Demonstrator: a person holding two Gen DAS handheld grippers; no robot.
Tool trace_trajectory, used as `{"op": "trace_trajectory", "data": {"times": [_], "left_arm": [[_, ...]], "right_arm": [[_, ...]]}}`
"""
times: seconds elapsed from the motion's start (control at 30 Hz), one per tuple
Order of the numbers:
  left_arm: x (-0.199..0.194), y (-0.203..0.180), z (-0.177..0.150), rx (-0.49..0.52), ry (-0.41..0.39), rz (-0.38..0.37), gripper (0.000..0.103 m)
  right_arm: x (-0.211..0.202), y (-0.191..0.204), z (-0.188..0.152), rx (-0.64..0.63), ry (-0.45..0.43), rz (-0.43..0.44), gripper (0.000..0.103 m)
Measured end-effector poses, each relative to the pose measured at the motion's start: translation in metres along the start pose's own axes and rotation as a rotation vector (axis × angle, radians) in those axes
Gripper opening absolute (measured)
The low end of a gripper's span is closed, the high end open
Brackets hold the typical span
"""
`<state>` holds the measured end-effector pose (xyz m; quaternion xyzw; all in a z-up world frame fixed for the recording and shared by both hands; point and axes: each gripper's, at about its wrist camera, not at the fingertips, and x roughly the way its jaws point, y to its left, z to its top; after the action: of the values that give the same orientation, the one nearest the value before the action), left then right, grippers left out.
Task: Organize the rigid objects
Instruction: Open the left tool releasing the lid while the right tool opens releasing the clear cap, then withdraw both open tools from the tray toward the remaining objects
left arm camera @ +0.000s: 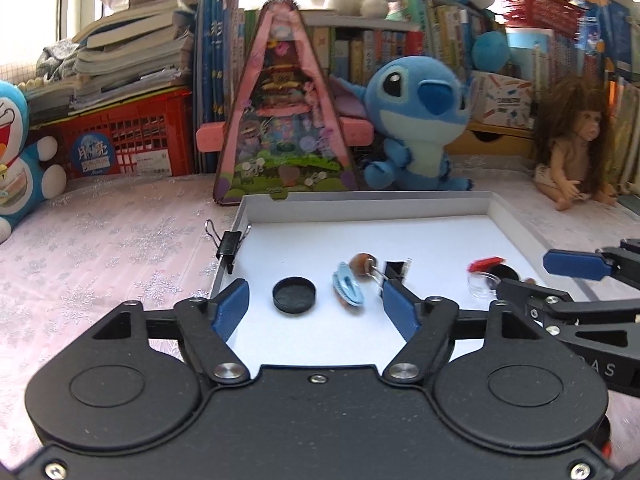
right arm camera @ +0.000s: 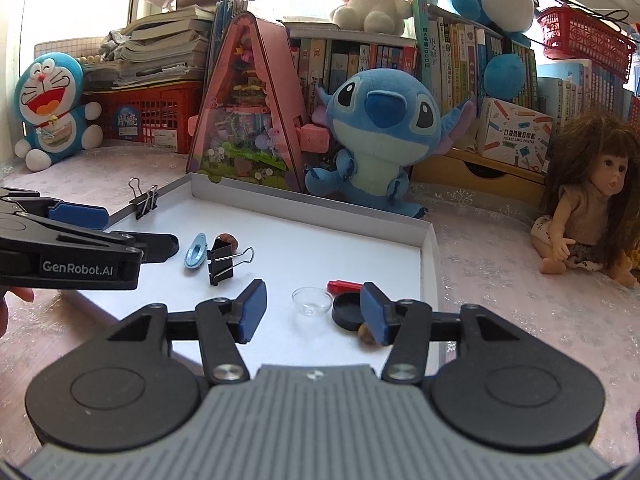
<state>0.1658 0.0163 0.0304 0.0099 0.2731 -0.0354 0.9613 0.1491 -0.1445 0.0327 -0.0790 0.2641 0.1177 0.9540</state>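
Observation:
A shallow white tray point(left arm camera: 496, 210) point(right arm camera: 428, 256) holds small items. In the left wrist view: a black round cap point(left arm camera: 294, 294), a light blue clip-like piece point(left arm camera: 348, 283), a brown nut point(left arm camera: 362, 264), a black binder clip point(left arm camera: 396, 270), a clear small dish point(left arm camera: 482, 282) and a red piece point(left arm camera: 486, 263). My left gripper point(left arm camera: 316, 312) is open and empty, just before the cap and blue piece. My right gripper point(right arm camera: 314, 312) is open and empty, around the clear dish point(right arm camera: 312, 301) and a black cap point(right arm camera: 348, 310); a nut point(right arm camera: 366, 334) lies by its right finger.
Another binder clip point(left arm camera: 228, 240) point(right arm camera: 144, 200) grips the tray's left rim. Behind the tray stand a pink triangular box point(left arm camera: 284, 120), a blue Stitch plush point(right arm camera: 380, 128), a doll point(right arm camera: 588, 200), a Doraemon plush point(right arm camera: 52, 108), a red crate and bookshelves.

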Motion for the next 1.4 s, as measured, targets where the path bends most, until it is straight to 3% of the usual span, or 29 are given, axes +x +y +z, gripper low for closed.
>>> {"op": "trace_trajectory", "data": {"times": [0.33, 0.77, 1.4], "left_arm": [[-0.05, -0.013, -0.022, 0.042, -0.033, -0.101, 0.078], [-0.094, -0.036, -0.063, 0.112, -0.008, -0.231, 0.079], [-0.112, -0.051, -0.1, 0.146, 0.077, -0.311, 0.079]], "right_arm": [[-0.043, -0.015, -0.018, 0.015, -0.024, 0.019, 0.074], [-0.076, -0.018, -0.054, 0.032, -0.001, 0.03, 0.077], [-0.087, -0.017, -0.086, 0.044, 0.057, 0.04, 0.078]]}}
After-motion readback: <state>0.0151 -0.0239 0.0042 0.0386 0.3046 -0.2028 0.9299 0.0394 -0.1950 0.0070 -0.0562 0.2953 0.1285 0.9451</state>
